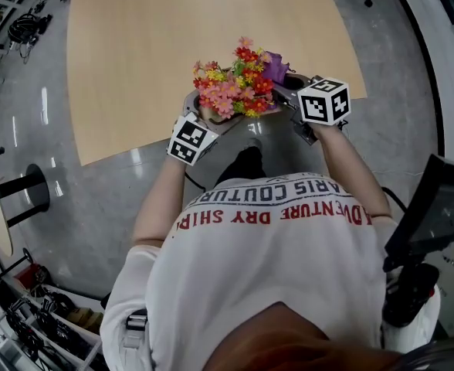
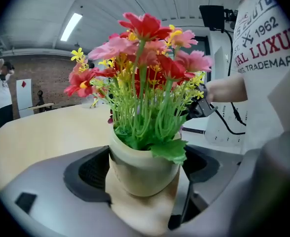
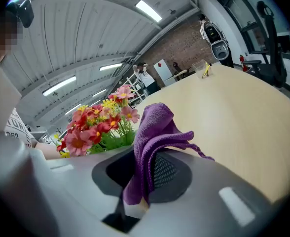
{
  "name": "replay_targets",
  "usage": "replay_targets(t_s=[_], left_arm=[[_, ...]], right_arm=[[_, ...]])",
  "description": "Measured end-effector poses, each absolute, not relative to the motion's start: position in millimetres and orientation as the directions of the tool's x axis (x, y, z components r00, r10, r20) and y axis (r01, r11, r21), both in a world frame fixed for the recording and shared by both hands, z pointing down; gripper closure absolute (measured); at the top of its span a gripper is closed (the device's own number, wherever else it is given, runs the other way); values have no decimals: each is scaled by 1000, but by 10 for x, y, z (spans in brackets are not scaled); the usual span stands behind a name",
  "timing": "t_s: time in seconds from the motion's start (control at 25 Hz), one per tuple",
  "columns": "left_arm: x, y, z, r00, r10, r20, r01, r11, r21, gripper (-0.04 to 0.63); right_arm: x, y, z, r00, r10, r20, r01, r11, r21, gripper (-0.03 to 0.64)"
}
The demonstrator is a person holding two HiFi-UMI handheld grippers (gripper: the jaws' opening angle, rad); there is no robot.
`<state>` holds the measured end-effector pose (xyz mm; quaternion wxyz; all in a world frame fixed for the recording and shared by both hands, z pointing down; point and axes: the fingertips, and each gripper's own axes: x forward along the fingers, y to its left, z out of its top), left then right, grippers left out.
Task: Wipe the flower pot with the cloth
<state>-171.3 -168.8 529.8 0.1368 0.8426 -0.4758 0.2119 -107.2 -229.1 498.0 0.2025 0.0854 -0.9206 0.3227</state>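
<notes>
A cream flower pot full of red, pink and yellow artificial flowers sits between the jaws of my left gripper, which is shut on it and holds it lifted off the table. In the head view the flowers show above the table's near edge, with the left gripper below them. My right gripper is shut on a purple cloth that stands up from its jaws. In the head view the purple cloth sits just right of the flowers, by the right gripper.
A wide light-wood table stretches away from me, its near edge close to the grippers. Grey floor surrounds it. A black device on a stand is at my right, racks and cables at my lower left.
</notes>
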Motion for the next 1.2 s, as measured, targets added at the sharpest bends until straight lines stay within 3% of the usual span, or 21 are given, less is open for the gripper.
replay_targets(t_s=[0.44, 0.88, 1.08, 1.2], left_arm=[[-1718, -1678, 5250, 488, -732, 476, -841, -539, 35, 138], [-1743, -1678, 5261, 503, -722, 475, -832, -554, 39, 138], [-1721, -1659, 5221, 501, -726, 471, -836, -547, 47, 138], [-1747, -1653, 5171, 493, -753, 435, -861, -494, 121, 138]], right_arm=[[-1265, -2330, 5085, -893, -5, 450, -285, 780, -558, 572], [-1307, -2392, 5477, -741, -2, 671, -394, 811, -433, 574], [-1274, -2383, 5424, -753, -7, 658, -416, 780, -468, 572], [-1151, -2466, 5302, -776, -82, 625, -440, 781, -444, 572]])
